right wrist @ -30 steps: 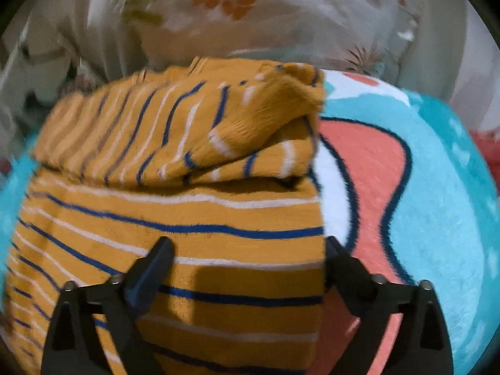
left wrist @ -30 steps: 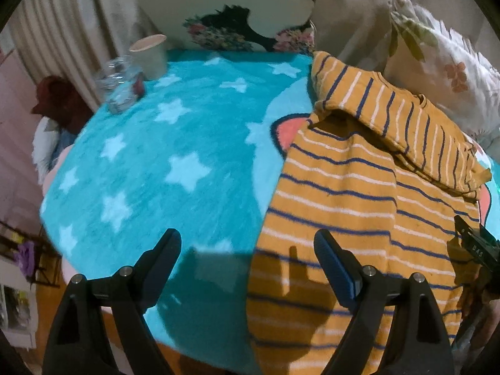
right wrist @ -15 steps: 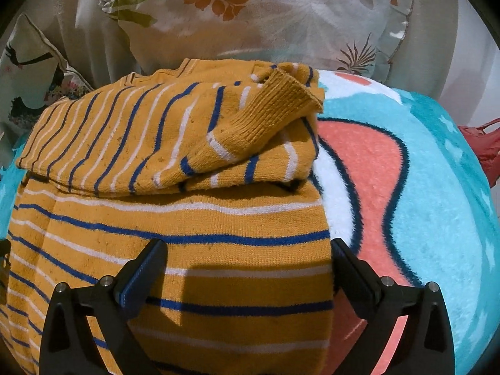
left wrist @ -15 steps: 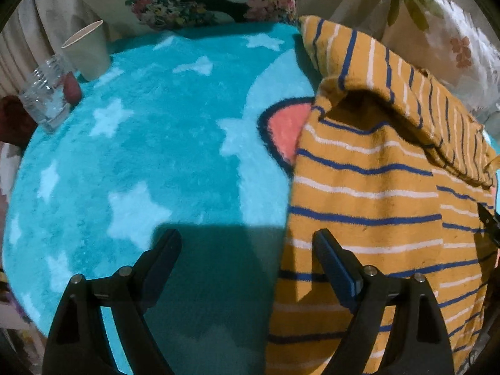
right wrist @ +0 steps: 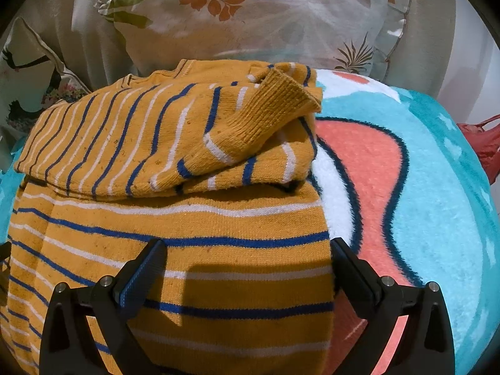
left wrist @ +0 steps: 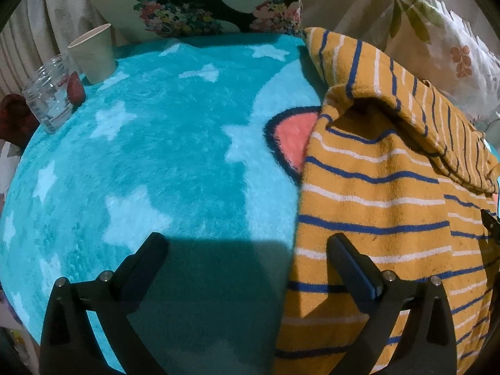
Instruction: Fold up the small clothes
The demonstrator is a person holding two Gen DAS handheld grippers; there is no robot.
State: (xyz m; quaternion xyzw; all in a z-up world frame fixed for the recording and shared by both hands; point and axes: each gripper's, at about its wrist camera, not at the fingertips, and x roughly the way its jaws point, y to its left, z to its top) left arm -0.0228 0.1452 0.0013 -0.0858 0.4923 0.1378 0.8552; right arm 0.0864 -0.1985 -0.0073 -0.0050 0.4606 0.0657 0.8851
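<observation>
From the left wrist view, the left claw (left wrist: 247,251) is spread wide with nothing between its fingers, hovering low over the turquoise star-patterned blanket (left wrist: 150,162); its right finger sits over the left edge of the mustard striped sweater (left wrist: 375,187), its left finger over bare blanket. The sweater lies flat on the blanket to the right, its upper part already turned down into a thick band across the far end. A paper cup (left wrist: 92,53) and a glass jar (left wrist: 47,93) stand well apart at the far left edge, with a floral cushion (left wrist: 443,47) behind the sweater. From the right wrist view, the right claw (right wrist: 247,251) is equally wide open and empty, poised above the near body of the sweater, its left finger over the knit and its right finger at the garment's right edge, where the blanket's coral and white patch begins. The folded sleeve cuff (right wrist: 281,93) rests on top of the turned-down band, a little rumpled. The step in hand looks like taking the near hem at both side edges to fold it up toward the band. To do it well, each claw should drop at its own edge and pinch all layers of knit without catching the blanket pile, then both should lift together and level, so the stripes stay parallel and the loose cuff is not dragged out.
</observation>
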